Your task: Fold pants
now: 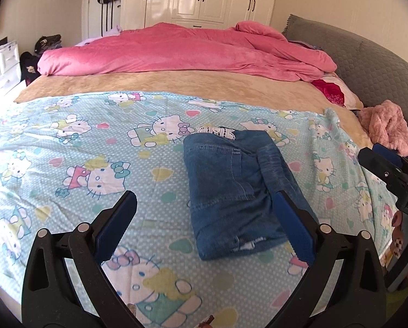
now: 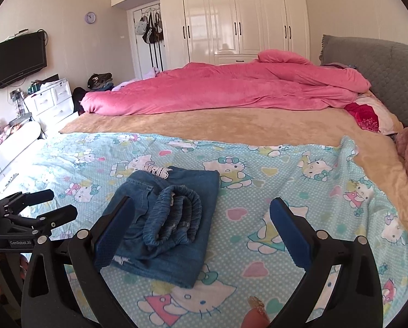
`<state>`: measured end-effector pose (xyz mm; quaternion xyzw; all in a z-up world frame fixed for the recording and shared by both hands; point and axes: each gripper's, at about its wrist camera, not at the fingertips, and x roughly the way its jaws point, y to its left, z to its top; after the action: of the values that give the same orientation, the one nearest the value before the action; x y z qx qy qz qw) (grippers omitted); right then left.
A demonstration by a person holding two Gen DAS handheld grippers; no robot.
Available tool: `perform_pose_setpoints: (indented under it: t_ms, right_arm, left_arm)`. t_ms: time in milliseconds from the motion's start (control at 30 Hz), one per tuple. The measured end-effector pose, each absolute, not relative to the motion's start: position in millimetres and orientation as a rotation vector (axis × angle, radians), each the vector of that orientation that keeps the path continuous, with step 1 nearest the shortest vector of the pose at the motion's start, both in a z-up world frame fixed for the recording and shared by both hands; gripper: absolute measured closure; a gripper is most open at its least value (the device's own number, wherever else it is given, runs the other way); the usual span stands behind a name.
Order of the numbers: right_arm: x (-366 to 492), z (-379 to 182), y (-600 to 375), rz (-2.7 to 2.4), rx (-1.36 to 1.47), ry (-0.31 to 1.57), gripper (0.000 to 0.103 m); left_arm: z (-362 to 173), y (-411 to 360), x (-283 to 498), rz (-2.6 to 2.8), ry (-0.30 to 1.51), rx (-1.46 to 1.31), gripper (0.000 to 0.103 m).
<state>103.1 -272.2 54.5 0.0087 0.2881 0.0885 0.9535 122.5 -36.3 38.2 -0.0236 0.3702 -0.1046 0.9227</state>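
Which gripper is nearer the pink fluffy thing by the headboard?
Right. The right gripper sits just in front of the pink fluffy thing; the left gripper hangs farther off, beside the folded jeans.

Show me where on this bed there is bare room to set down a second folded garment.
Two free patches lie on the cartoon sheet: the wide stretch on the folded jeans' left in the left wrist view, and the strip between the jeans and the pink plush. The tan blanket band beyond is bare too. Crowded: the far side under the pink duvet.

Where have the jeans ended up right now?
The folded jeans lie on the cartoon-cat sheet, mid-bed in both wrist views, nearer than the pink duvet, ahead of both open grippers.
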Motion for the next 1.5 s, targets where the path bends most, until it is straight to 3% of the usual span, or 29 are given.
perform_pose_setpoints:
  t_ms: [467,800,1500]
  right_arm:
    - [58.9,49.6,-276.7,0.164,-0.009,0.6,0.005]
    - [39.7,12.0,-280.4,0.134,0.003,0.686,0.005]
    - [39.6,-13.1,-268.3,0.154,0.009,0.754,0.005]
  left_arm:
    - [35.2,-32.7,79.8,-0.195,0.762,-0.033,0.009]
    - [11.6,-32.4,57.5,-0.198,0.806,-0.051,0.009]
    - [-10.4,-25.6,51.9,-0.165,0.866,-0.067,0.009]
